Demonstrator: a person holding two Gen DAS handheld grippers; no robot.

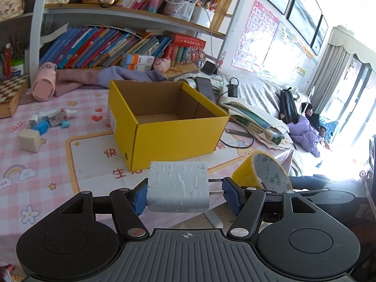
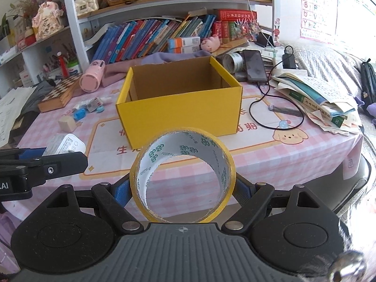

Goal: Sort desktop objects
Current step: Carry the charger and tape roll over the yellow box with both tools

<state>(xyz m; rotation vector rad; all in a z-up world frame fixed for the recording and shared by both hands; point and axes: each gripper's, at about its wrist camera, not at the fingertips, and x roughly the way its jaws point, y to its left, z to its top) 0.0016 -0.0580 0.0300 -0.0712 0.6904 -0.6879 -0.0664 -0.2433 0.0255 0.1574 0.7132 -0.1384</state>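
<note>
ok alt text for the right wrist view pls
The right gripper holds a yellow roll of tape upright between its blue fingers, its hole facing the camera. Beyond it an open, empty yellow cardboard box sits on a pink checked tablecloth, in front of crowded bookshelves.

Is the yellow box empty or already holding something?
Empty as far as visible: the yellow box shows only bare cardboard inside; the near floor is hidden.
</note>
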